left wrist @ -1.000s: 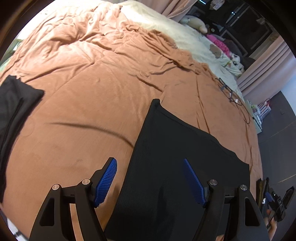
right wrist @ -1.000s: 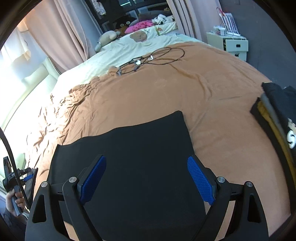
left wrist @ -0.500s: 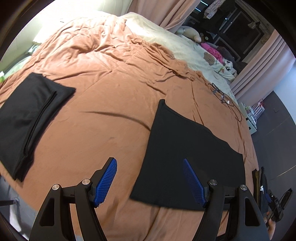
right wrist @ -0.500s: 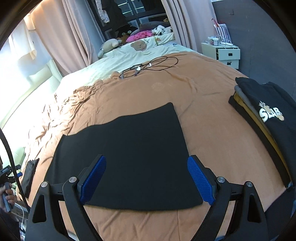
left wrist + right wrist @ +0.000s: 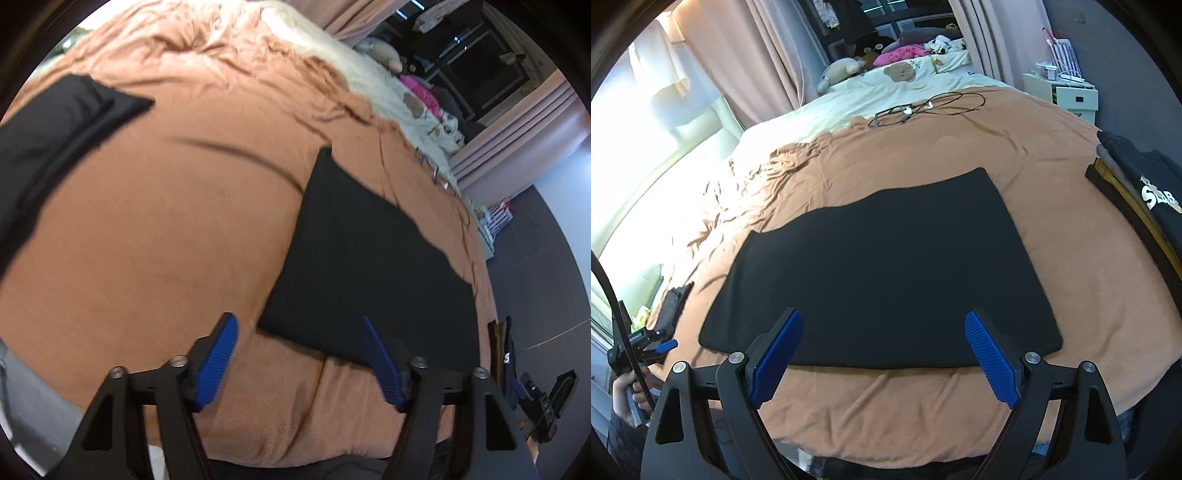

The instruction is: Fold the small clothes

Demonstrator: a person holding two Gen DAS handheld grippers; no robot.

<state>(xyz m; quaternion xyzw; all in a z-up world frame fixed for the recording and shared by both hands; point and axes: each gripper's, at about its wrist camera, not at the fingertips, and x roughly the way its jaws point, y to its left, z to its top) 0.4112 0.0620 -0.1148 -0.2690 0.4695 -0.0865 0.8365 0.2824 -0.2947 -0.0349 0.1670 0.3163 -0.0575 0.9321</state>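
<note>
Spread across the bed, a rust-brown blanket (image 5: 177,229) fills your left wrist view, with a cream sheet (image 5: 332,48) and soft toys blurred at its far end and pink curtains (image 5: 517,129) beyond. Your left hand-held gripper (image 5: 299,354) hangs over the near edge of the blanket with its jaws closing; nothing sits between the blue pads (image 5: 218,358), and they press on no cloth. The black garment (image 5: 369,266), folded flat into a rough rectangle, lies just ahead and to the right of that gripper, its near left corner showing between the fingers from this angle. Well apart on the left lies a second black folded piece (image 5: 55,129). At the right edge you can see your other gripper (image 5: 546,402) and a sliver of stacked clothes (image 5: 502,343). From your right wrist view, the same blanket (image 5: 1071,258) runs back to the cream sheet (image 5: 871,96), where a tangle of cable (image 5: 923,107) lies, with a white bedside cabinet (image 5: 1067,92) at the far right. Your right hand-held gripper (image 5: 884,354) stands wide open and empty, poised over the garment's near edge without touching it. The black garment (image 5: 886,266) lies flat in the middle of the bed. A stack of folded clothes (image 5: 1145,192), the top one black with white lettering, sits to the right, apart from it. At the lower left your hand (image 5: 628,395) grips the left tool.
</note>
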